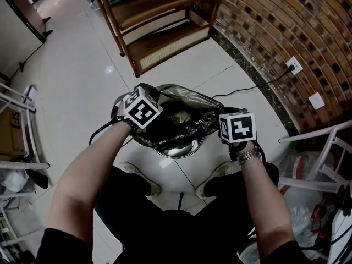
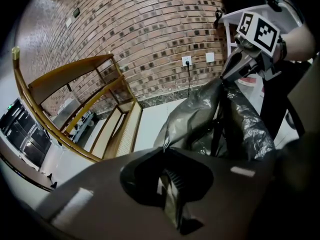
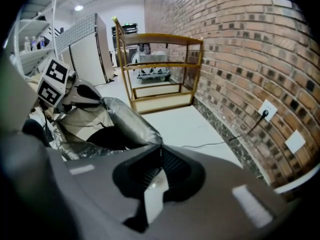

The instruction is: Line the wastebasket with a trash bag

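Observation:
A dark grey trash bag point(image 1: 177, 122) is stretched open between my two grippers, over a round shiny metal wastebasket point(image 1: 180, 149) on the floor. Only the basket's near rim shows under the plastic. My left gripper point(image 2: 164, 151) is shut on the bag's left edge, and the bag point(image 2: 215, 119) runs from there across to the right gripper point(image 2: 234, 69). My right gripper point(image 3: 160, 146) is shut on the opposite edge, with the bag's mouth point(image 3: 107, 126) gaping toward the left gripper point(image 3: 75, 96). Both point steeply down at the basket.
A wooden shelf unit point(image 1: 159, 29) stands just beyond the basket. A brick wall point(image 1: 286, 26) runs along the right, with a socket point(image 1: 294, 65) and a black cable across the floor. White racks point(image 1: 324, 147) flank me. My shoes point(image 1: 147, 185) stand close behind the basket.

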Available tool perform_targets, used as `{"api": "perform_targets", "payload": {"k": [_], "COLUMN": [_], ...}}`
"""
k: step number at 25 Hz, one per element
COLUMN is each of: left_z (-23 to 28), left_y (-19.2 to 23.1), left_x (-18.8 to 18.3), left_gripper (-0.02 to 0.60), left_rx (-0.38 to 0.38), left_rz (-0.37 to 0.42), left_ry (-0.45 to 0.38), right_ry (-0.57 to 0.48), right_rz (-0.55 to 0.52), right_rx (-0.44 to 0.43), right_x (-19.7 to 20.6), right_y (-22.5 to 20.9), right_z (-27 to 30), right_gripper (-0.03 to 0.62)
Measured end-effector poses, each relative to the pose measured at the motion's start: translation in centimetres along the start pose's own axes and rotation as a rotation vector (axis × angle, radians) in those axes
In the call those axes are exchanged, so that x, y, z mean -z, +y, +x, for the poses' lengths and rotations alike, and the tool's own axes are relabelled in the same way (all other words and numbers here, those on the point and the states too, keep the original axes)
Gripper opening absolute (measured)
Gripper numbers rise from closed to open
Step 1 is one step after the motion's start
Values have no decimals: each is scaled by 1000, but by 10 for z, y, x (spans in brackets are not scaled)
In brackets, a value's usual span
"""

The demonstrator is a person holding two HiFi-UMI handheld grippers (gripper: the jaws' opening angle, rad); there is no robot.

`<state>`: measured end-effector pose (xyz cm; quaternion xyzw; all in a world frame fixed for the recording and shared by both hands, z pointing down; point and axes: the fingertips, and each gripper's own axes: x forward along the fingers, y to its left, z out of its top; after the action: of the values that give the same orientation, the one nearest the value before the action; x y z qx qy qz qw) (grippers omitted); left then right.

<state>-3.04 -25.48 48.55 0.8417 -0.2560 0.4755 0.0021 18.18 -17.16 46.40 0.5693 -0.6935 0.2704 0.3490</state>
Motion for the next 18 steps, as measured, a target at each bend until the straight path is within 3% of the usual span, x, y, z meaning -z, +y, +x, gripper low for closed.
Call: {"api": "perform_targets", "payload": {"k": [11, 16, 18], "left_z": [15, 24, 24], "left_y": [-15, -21, -15], "left_x": [18, 30, 37], "left_gripper": [6, 70, 107], "left_rx": [86, 146, 137], "left_rz": [-60, -109, -122], "left_ry": [16, 38, 75], "right_ry": [27, 57, 69], "right_rz": [34, 35, 34], "right_rx": [-68, -123, -134], "right_x": [9, 16, 17], "right_y": [5, 15, 17], "right_z": [30, 42, 47], "right_gripper": [12, 103, 131]}}
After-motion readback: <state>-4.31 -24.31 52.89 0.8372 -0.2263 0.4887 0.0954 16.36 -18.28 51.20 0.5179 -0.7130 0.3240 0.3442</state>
